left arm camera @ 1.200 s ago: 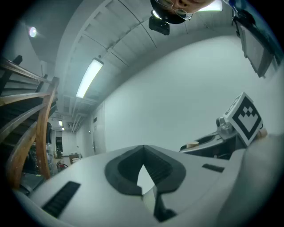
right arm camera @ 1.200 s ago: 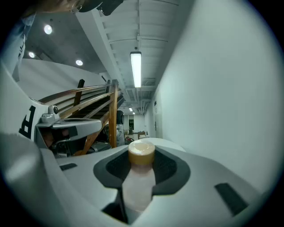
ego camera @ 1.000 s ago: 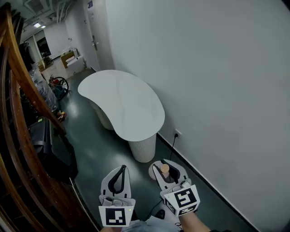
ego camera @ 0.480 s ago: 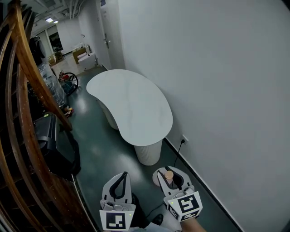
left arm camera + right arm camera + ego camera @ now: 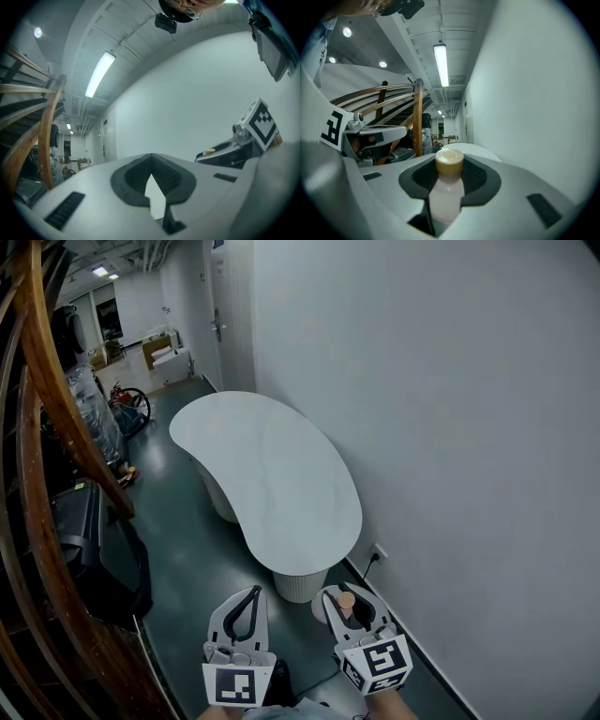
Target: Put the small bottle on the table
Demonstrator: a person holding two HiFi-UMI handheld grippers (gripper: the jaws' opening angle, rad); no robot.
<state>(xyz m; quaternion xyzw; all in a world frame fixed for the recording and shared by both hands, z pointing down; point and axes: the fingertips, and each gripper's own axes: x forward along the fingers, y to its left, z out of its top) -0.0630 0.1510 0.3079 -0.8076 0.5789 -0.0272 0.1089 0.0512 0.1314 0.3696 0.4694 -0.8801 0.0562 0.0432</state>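
Note:
A white kidney-shaped table point(image 5: 272, 474) stands along the right wall, its near end just ahead of both grippers. In the right gripper view the table point(image 5: 474, 151) shows beyond the jaws. My right gripper point(image 5: 344, 592) is shut on a small pale pink bottle point(image 5: 345, 601) with a tan cap, held upright low in the head view. The bottle point(image 5: 447, 187) fills the gap between the jaws in the right gripper view. My left gripper point(image 5: 251, 593) is beside it on the left, shut, with nothing in it; its jaw tips meet point(image 5: 151, 157).
A curved wooden stair railing point(image 5: 52, 418) runs down the left side, with a black case point(image 5: 94, 549) on the floor below it. A wall socket with a cable point(image 5: 379, 552) sits low on the right wall. Boxes and clutter point(image 5: 141, 357) lie at the corridor's far end.
Both grippers have moved forward together toward the table's near end, which now lies closer in the head view. The bottle stays in the right gripper's jaws.

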